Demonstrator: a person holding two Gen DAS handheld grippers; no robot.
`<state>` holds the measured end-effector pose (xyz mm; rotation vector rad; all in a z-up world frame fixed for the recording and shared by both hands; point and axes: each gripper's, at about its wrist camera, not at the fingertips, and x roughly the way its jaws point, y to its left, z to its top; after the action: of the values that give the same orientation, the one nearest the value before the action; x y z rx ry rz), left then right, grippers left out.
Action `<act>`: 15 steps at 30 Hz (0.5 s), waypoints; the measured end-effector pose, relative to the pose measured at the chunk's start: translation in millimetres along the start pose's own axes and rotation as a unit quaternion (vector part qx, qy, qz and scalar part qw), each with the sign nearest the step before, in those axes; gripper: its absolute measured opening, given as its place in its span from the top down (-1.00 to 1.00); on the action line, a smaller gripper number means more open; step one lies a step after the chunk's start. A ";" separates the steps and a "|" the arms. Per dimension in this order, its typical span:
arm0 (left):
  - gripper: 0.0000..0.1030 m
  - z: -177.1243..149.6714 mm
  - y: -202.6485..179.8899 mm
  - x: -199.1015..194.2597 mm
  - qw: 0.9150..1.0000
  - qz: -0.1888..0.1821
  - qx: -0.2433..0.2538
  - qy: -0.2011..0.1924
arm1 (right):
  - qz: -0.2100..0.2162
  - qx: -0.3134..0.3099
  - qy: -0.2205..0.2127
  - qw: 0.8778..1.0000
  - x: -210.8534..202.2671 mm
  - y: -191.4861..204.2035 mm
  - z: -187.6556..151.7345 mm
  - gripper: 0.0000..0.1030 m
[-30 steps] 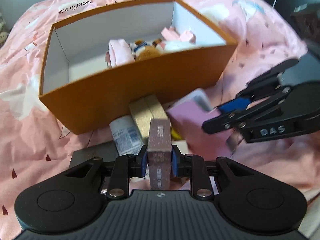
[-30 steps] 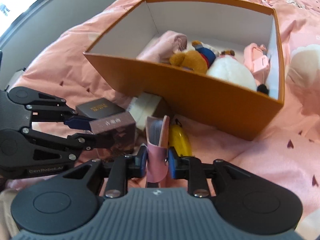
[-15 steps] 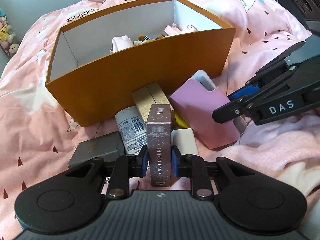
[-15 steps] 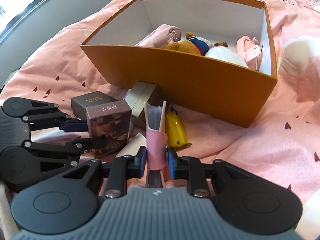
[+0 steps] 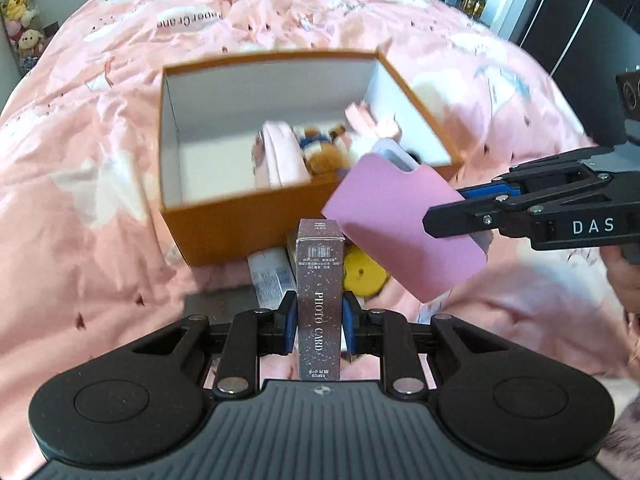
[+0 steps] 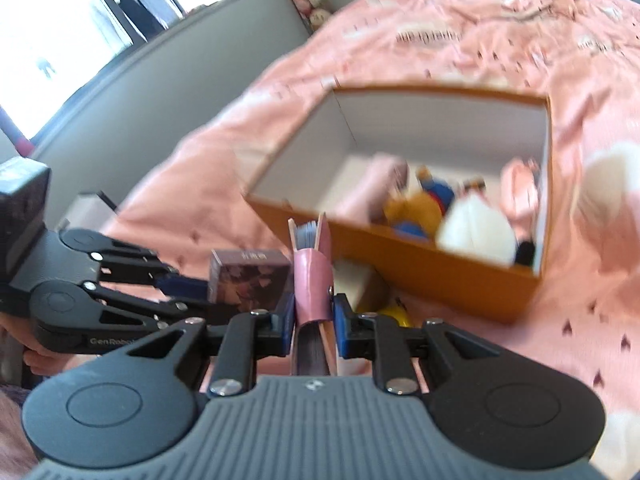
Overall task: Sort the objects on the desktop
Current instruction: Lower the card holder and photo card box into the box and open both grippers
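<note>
From the left wrist view, our left gripper [image 5: 319, 322] clamps a tall glittery box printed PHOTO CARD [image 5: 320, 292], its blue pads pressed flat on both narrow sides, the box standing upright between them. Beyond it sits the orange cardboard box [image 5: 248, 220] on the pink quilt [image 5: 80, 168], open at the top, with a pink cloth roll [image 5: 282, 156] and a brown plush toy [image 5: 324, 152] inside, both blurred. At the foot of the box wall lie a white labelled packet [image 5: 270, 276] and a yellow round item [image 5: 364, 274]. Our right gripper [image 5: 448, 216] comes in from the right, pinching a pink card holder [image 5: 404, 232] that hangs tilted above the near right corner of the box.

From the right wrist view, the right gripper [image 6: 313, 316] grips the pink card holder [image 6: 312, 280] edge-on, pads tight on its sides, cards showing at its open top. Its jaws have just been closing a little on that holder. The left gripper [image 6: 192, 284] holds the photo card box [image 6: 250, 282] just left of the holder. The orange box [image 6: 440, 272] lies ahead, a white plush [image 6: 476, 232] and the brown toy [image 6: 416, 212] inside it.
</note>
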<state>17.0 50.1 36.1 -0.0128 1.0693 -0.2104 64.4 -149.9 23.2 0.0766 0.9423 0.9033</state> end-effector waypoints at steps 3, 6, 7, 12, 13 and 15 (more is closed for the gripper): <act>0.50 20.6 8.0 -14.1 1.000 0.003 -0.006 -0.014 | 0.008 0.014 -0.029 0.999 -3.0 2.2 22.3 0.58; 0.50 43.9 18.4 -20.3 1.000 0.004 -0.016 -0.022 | 0.015 0.043 -0.058 0.997 0.5 0.7 45.6 0.58; 0.50 52.6 24.3 -19.8 0.999 0.003 -0.026 -0.023 | 0.017 0.056 -0.067 0.996 4.5 -0.6 53.1 0.58; 0.51 96.0 60.2 -1.8 0.996 0.005 -0.088 -0.014 | 0.011 0.109 -0.088 0.990 37.1 -6.1 85.3 0.58; 0.51 102.7 68.0 3.6 0.995 0.006 -0.099 -0.008 | 0.008 0.121 -0.089 0.989 45.6 -7.7 90.2 0.58; 0.51 115.3 79.9 19.2 0.993 0.014 -0.118 0.011 | -0.001 0.143 -0.084 0.986 64.5 -11.2 98.0 0.58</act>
<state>139.5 114.4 66.2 -0.2084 1.1105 -0.0580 159.6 -81.5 35.6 0.3907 0.9089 0.7419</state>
